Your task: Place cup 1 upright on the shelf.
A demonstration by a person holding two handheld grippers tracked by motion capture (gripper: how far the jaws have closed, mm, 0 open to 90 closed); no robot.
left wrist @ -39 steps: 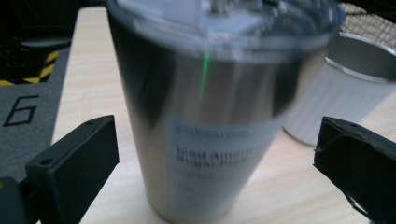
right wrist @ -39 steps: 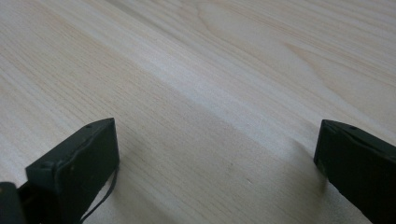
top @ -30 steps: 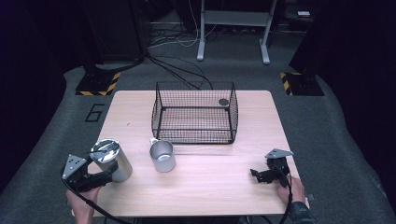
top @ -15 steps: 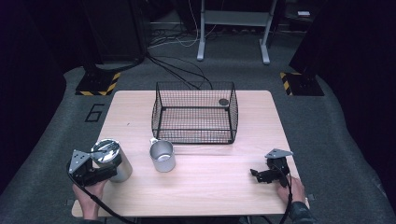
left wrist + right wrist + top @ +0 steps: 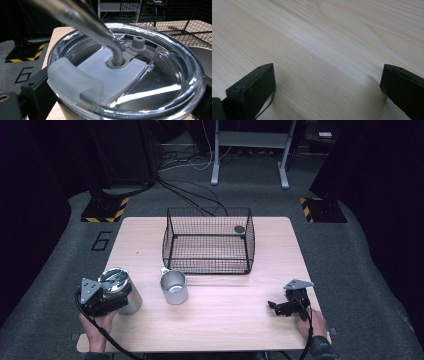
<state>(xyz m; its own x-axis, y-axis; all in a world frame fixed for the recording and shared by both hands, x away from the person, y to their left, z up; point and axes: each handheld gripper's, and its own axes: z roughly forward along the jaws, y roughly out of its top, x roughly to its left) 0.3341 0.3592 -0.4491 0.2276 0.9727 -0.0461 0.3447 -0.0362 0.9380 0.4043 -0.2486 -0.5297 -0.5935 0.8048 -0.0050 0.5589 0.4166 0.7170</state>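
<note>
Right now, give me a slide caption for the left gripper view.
Left gripper straddling a steel tumbler, its clear lid pierced by a bent metal straw.

black mesh basket [image 5: 208,241], silver tumbler [image 5: 121,291]

Tumbler [image 5: 121,291] brushed steel, lid [image 5: 125,72] glossy clear plastic; table [image 5: 225,315] matt pale wood.

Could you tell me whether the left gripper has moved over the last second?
Yes. The left gripper has moved right, toward the black wire basket, closing in around the lidded steel tumbler.
</note>
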